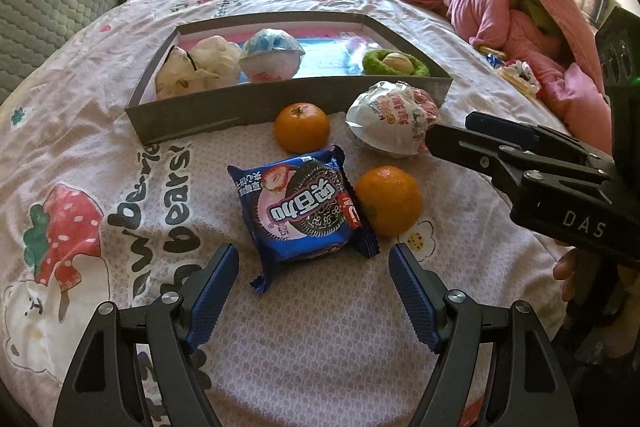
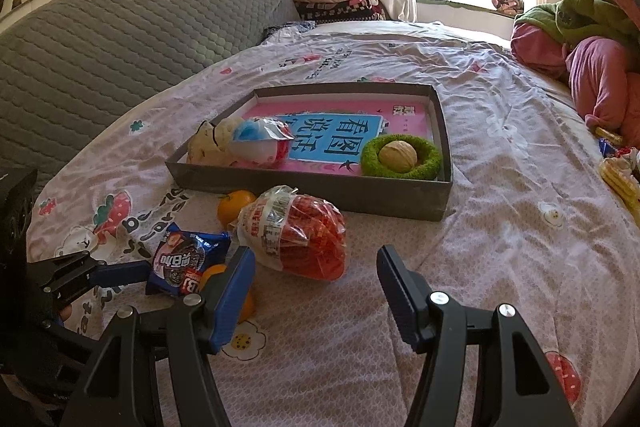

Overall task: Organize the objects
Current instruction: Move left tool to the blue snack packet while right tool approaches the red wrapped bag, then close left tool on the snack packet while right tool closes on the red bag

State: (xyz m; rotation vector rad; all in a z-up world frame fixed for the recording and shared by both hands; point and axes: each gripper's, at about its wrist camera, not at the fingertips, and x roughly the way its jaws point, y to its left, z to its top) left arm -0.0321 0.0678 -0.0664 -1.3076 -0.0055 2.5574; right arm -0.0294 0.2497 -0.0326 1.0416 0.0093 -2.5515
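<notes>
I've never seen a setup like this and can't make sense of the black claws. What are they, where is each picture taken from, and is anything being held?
A person holds two hand tools; a camera on each looks along its fingers. The left gripper is open above a blue cookie packet on the printed bedsheet. The right gripper is open too, near a red-and-white wrapped snack. Two orange tangerines lie beside the packet. The shallow grey box holds a walnut in a green ring. Nothing is held.
</notes>
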